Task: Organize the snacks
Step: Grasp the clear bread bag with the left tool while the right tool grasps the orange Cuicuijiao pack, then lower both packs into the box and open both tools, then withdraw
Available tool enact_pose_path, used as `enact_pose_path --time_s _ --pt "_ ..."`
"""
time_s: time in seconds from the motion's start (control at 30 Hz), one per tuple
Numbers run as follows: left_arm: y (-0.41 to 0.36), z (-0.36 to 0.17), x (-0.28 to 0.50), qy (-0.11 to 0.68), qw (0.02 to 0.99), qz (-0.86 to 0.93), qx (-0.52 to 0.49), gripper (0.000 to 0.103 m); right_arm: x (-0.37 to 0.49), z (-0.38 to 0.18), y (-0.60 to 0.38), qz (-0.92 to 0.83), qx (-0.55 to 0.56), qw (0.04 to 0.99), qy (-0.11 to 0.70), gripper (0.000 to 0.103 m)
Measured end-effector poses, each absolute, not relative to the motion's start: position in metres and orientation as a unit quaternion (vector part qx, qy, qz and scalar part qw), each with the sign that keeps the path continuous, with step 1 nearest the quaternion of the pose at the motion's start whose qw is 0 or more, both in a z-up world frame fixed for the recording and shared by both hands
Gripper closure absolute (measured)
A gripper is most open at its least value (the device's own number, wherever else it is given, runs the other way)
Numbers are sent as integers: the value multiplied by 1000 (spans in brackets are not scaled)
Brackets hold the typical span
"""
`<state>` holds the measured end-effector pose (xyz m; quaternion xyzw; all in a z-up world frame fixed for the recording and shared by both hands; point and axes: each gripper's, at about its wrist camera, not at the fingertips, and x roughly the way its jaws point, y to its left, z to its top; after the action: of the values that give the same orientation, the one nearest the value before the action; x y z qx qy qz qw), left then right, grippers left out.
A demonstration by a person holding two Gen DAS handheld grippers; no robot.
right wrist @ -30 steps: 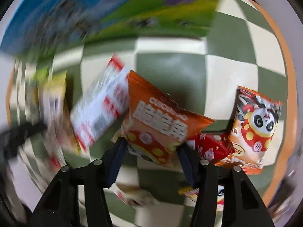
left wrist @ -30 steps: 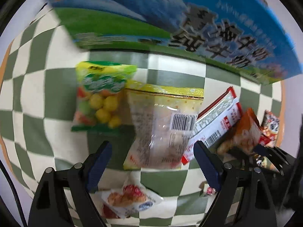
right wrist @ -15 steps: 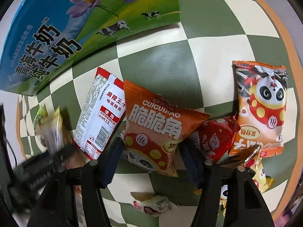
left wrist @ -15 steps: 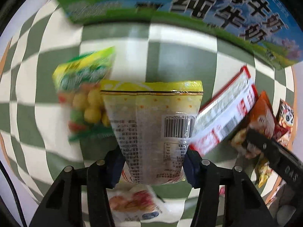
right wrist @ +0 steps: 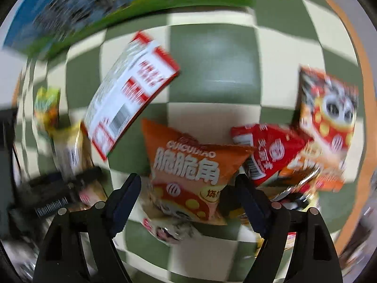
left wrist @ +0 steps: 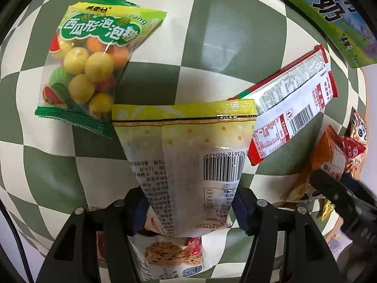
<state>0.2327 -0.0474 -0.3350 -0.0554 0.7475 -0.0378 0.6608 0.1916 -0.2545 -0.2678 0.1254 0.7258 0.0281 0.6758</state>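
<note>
My left gripper (left wrist: 188, 210) is shut on a yellow-topped clear snack bag (left wrist: 188, 155) and holds it above the green and cream checked cloth (left wrist: 223, 23). A green bag of round candies (left wrist: 89, 56) lies to its left, and a red and white packet (left wrist: 289, 115) lies to its right. My right gripper (right wrist: 188, 198) stands around an orange snack bag (right wrist: 188, 165), with the jaws spread a little wider than the bag. A small red packet (right wrist: 271, 151) and a panda packet (right wrist: 329, 115) lie to the right of it.
A blue and green milk carton box (left wrist: 341, 16) stands at the far edge, blurred in the right wrist view (right wrist: 117, 7). A biscuit packet (left wrist: 169, 259) lies under my left gripper. The table's orange edge (right wrist: 362, 141) runs along the right.
My left gripper has closed on the yellow-topped bag and lifted it. My right gripper, shut on the orange bag earlier, now has its jaws wider apart, and its view is blurred by motion.
</note>
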Motion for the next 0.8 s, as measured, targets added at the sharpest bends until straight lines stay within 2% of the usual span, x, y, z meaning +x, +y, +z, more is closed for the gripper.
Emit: enact_pose_path --time_s 0.07,0.1,0.13,0.17,0.2,0.3,0.6,0.8 --pt "-39 -339 231 744 664 -38 -58 44 189 -274 -266 3 164 672 722 19" --pt "-41 -335 228 742 667 -35 -56 48 187 -276 -271 -8 178 673 718 21" --pt "-42 -334 227 738 672 -32 -50 50 185 -278 -273 -22 183 678 712 25" --pt "-29 -327 224 736 674 -31 -48 52 183 -279 -277 -30 181 681 709 36" --pt "-28 -324 223 735 676 -31 -49 52 188 -278 -285 -34 176 682 709 42" --pt "-34 -320 221 737 673 -33 -55 53 182 -272 -287 -29 170 687 706 48" --pt "-20 -270 221 708 701 -51 -61 55 174 -206 -297 19 187 708 680 49" --pt "-17 -211 234 680 723 -87 -86 55 187 -154 -306 63 228 716 657 49"
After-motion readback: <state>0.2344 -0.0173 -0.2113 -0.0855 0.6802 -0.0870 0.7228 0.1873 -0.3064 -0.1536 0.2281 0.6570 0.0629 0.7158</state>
